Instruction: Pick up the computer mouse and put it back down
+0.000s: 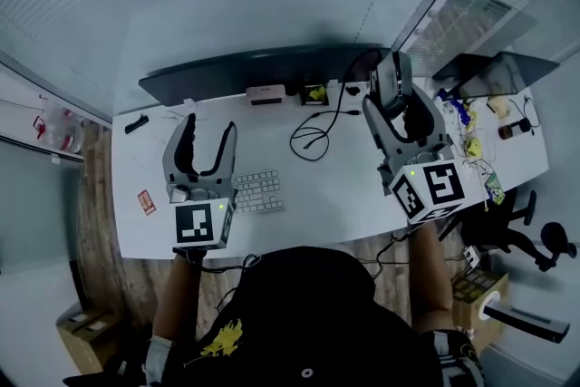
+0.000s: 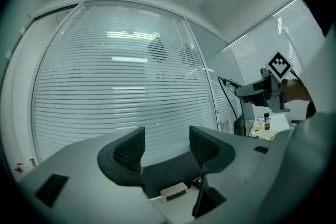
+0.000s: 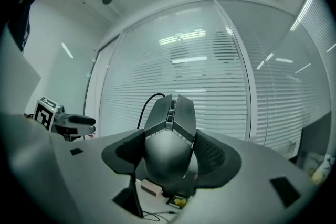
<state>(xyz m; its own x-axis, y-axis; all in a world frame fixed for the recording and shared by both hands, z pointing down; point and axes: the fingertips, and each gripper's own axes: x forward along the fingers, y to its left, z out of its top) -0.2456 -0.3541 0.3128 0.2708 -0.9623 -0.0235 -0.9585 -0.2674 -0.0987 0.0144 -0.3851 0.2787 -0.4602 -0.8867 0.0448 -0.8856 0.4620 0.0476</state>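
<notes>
The dark grey computer mouse is lifted off the white desk, held between the fingers of my right gripper at the right. In the right gripper view the mouse fills the gap between the two pads, which press on its sides, and its black cable trails down to the desk in loops. My left gripper hovers over the desk's left half with its jaws apart. Nothing lies between its fingers in the left gripper view.
A small white keyboard lies under the left gripper. A dark monitor spans the desk's back edge, with a white box and a yellow item before it. Clutter and a bottle sit far right; an office chair stands beside.
</notes>
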